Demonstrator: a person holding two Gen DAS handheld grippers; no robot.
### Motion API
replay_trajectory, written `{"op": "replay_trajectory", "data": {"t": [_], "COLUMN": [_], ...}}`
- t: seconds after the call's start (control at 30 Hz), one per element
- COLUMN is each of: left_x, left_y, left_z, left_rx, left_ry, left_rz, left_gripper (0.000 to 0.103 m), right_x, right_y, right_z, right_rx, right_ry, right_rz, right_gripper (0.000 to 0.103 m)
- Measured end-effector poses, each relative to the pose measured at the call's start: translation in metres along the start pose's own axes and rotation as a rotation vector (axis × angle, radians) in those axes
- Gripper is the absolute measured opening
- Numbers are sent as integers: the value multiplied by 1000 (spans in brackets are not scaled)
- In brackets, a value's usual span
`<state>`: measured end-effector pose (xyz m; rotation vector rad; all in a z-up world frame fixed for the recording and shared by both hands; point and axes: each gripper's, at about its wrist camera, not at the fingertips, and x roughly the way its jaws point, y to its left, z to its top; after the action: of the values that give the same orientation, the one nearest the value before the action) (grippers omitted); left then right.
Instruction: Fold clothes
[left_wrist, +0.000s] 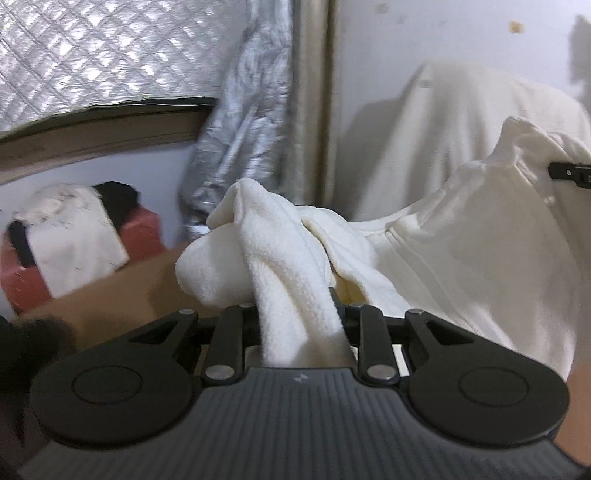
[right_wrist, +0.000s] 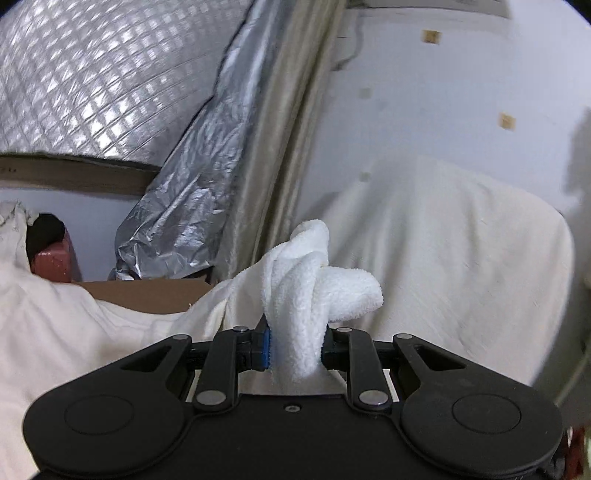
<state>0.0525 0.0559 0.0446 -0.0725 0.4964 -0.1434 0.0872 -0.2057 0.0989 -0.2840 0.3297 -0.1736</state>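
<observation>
A white fleece garment (left_wrist: 461, 258) hangs stretched between both grippers. In the left wrist view my left gripper (left_wrist: 297, 306) is shut on a bunched fold of it, and the fabric spills forward over the fingers. The cloth spreads to the right, where the tip of my right gripper (left_wrist: 570, 171) pinches another edge. In the right wrist view my right gripper (right_wrist: 295, 347) is shut on a thick wad of the fleece (right_wrist: 314, 284), pressed against the blue pad (right_wrist: 266, 349). The rest of the garment (right_wrist: 74, 332) trails off to the left.
A cream cloth (right_wrist: 461, 240) is draped over something against the white wall behind. Crumpled silver foil (right_wrist: 177, 221) and a beige curtain (right_wrist: 273, 166) hang in the middle, below quilted silver sheeting (left_wrist: 92, 55). A cardboard box (left_wrist: 122, 291) and a red container (left_wrist: 22, 280) holding cloths stand lower left.
</observation>
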Motion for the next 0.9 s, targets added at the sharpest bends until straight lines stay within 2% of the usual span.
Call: {"op": "replay_trajectory", "data": {"t": [0.1, 0.23, 0.3, 0.43, 0.57, 0.6, 0.67, 0.7, 0.73, 0.83, 0.9], "left_x": [20, 44, 52, 55, 67, 73, 88, 101, 114, 149, 160], "left_y": [18, 57, 76, 113, 135, 141, 154, 163, 171, 183, 190], "left_z": [13, 4, -2, -3, -3, -5, -12, -18, -25, -50, -63], "left_rx": [-34, -137, -161, -230, -275, -307, -413, -457, -487, -483, -531], "left_ry": [-15, -40, -16, -48, -55, -35, 48, 110, 176, 382, 457], "left_rz": [64, 139, 149, 165, 187, 192, 203, 206, 215, 300, 295], "left_gripper": [23, 23, 23, 23, 23, 25, 37, 55, 61, 61, 61], "right_x": [40, 91, 113, 156, 191, 202, 226, 239, 255, 279, 286], "right_y": [38, 86, 106, 152, 186, 194, 205, 210, 216, 219, 212], "right_z": [21, 42, 51, 70, 95, 99, 102, 100, 94, 65, 40], "right_rx": [-24, -72, -92, -192, -218, -219, -207, -198, -195, -92, 12], "right_ry": [12, 21, 24, -9, -64, -77, -82, -71, -25, 94, 179], "right_rz": [16, 45, 56, 68, 74, 76, 113, 137, 126, 68, 64], "right_gripper": [24, 24, 23, 23, 23, 23, 30, 47, 63, 68, 73]}}
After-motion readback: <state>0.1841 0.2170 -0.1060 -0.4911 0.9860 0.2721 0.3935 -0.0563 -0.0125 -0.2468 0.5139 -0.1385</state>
